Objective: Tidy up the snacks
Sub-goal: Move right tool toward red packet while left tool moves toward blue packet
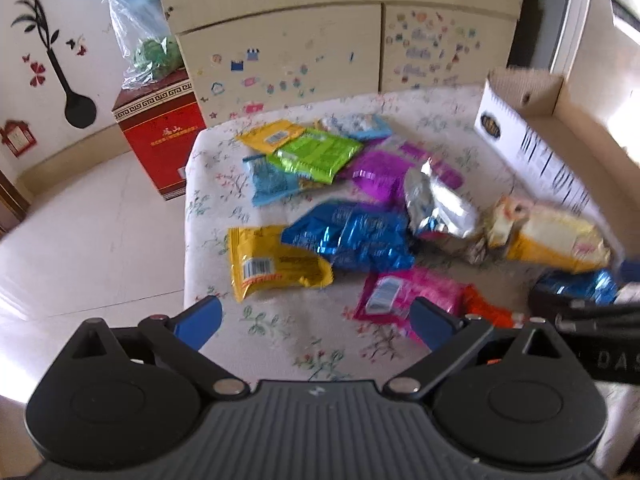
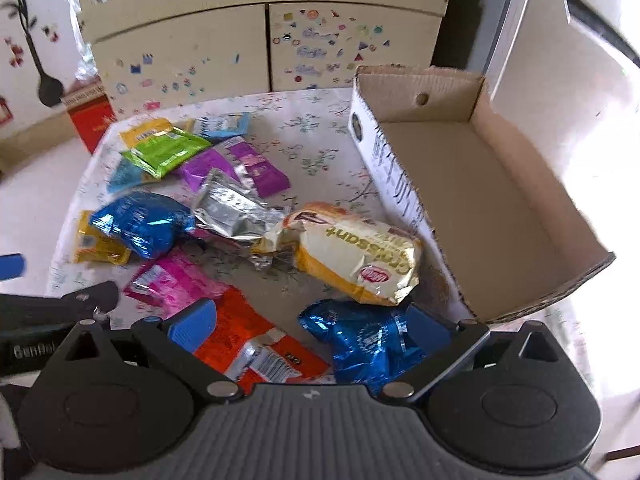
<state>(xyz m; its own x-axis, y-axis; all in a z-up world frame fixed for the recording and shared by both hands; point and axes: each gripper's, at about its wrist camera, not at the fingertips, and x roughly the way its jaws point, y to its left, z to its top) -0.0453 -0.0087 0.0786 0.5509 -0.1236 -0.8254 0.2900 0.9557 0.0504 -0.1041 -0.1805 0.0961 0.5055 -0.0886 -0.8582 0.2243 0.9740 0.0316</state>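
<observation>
We see the snacks spread loose over a table with a floral cloth [image 2: 312, 128], with a cardboard box [image 2: 460, 184] standing open and bare along the cloth's right side. Nearest that box lies a yellow croissant packet [image 2: 360, 256], its end just beside the box wall, and in front of it a small blue foil packet [image 2: 360, 344] sits between the fingers of our right gripper [image 2: 316, 320]; the jaws stand wide apart, and we cannot tell whether the right-hand blue pad touches the foil. An orange packet [image 2: 256, 340] lies under the other finger, overlapping a pink packet [image 2: 176, 280]. Farther out are a silver packet [image 2: 228, 208], a larger blue foil packet [image 2: 140, 224], purple, green and yellow ones. Our left gripper [image 1: 316, 320] hangs over the near edge of the cloth, jaws spread wide, holding nothing. Beyond the table stands a cream cabinet [image 1: 280, 48] covered with stickers, and a red box [image 1: 160, 140] on the floor.
</observation>
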